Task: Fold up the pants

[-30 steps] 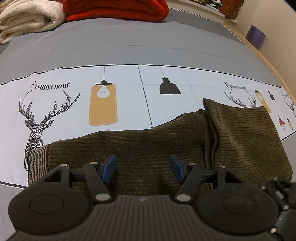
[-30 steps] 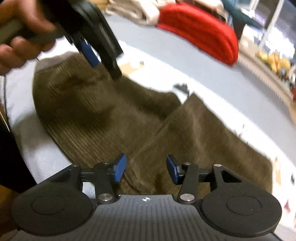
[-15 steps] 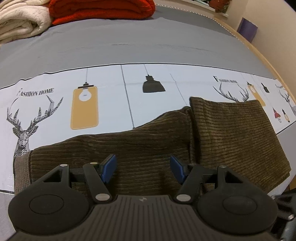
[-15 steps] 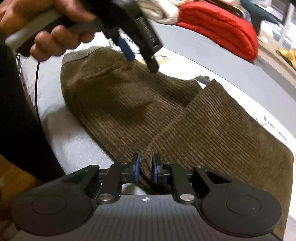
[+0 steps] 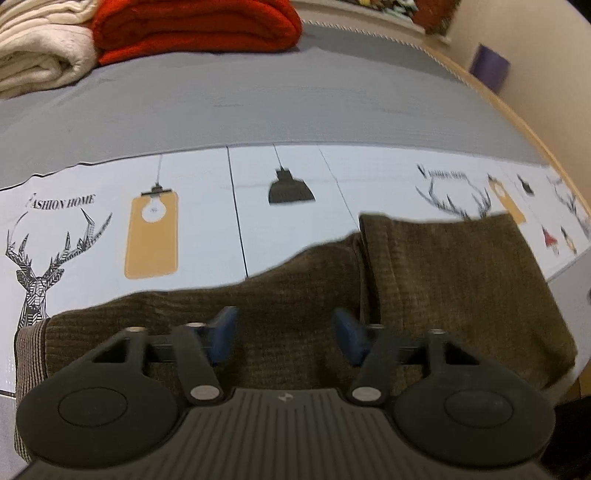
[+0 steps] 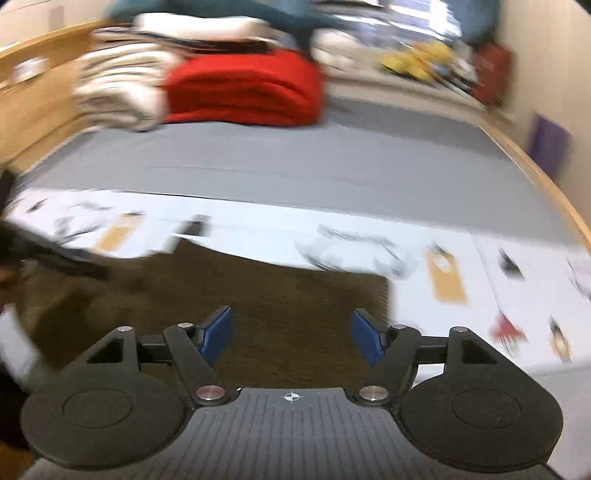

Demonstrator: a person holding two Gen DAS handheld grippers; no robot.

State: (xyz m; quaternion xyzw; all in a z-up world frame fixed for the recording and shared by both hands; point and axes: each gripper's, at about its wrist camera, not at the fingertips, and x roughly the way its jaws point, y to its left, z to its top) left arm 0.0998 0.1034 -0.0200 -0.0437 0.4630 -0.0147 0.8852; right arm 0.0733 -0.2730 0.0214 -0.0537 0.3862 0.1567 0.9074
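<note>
Brown corduroy pants [image 5: 443,280] lie folded on the printed white sheet near the bed's front edge, with the striped waistband [image 5: 29,354] at the left. My left gripper [image 5: 284,336] is open and empty just above the pants' middle. In the blurred right wrist view the pants [image 6: 295,306] fill the lower middle. My right gripper [image 6: 293,332] is open and empty over them. The left gripper shows as a dark blur at the left edge of that view [image 6: 55,258].
A red folded blanket [image 5: 195,26] and a cream one [image 5: 40,55] lie at the far side of the grey bed [image 5: 295,107]. A wooden bed edge [image 5: 517,122] curves along the right. A purple object [image 5: 489,70] stands by the wall.
My right gripper has opened from a nearly shut pinch at the pants' fold and swung round to face the far side of the bed. My left gripper has shifted slightly and stays open.
</note>
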